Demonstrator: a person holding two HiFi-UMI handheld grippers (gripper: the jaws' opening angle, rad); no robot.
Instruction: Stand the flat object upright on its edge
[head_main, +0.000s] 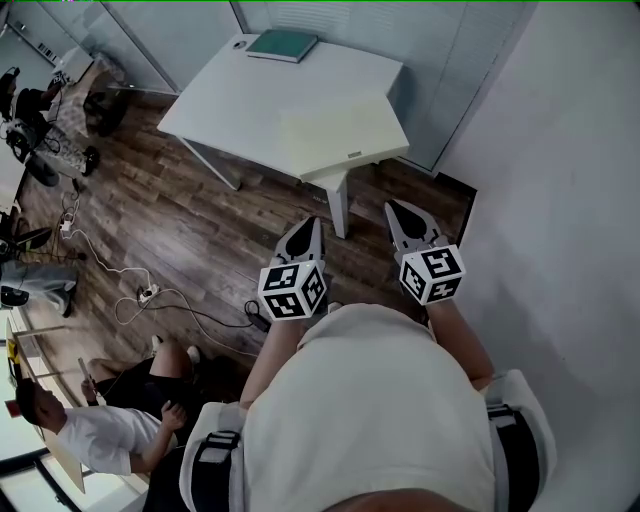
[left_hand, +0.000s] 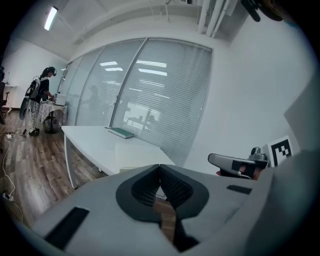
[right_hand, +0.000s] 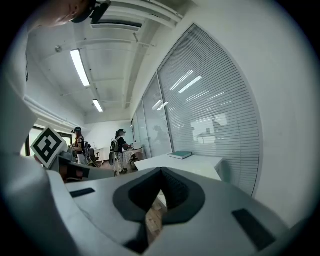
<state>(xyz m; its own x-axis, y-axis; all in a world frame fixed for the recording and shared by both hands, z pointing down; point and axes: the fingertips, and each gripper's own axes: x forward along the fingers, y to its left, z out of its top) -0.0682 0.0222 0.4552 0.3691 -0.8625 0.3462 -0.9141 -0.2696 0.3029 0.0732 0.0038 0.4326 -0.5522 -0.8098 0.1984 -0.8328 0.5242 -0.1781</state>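
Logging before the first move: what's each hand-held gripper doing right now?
Left hand-held gripper: closed, holding nothing.
Right hand-held gripper: closed, holding nothing.

A flat green book (head_main: 282, 45) lies at the far edge of the white rectangular table (head_main: 250, 100). A glass wall with slatted blinds (head_main: 470, 70) runs behind the table. White cables (head_main: 120, 275) trail over the brown wooden plank floor (head_main: 200, 220) to the table's left. The left gripper (head_main: 308, 222) and right gripper (head_main: 393, 207) hang side by side before its near corner.
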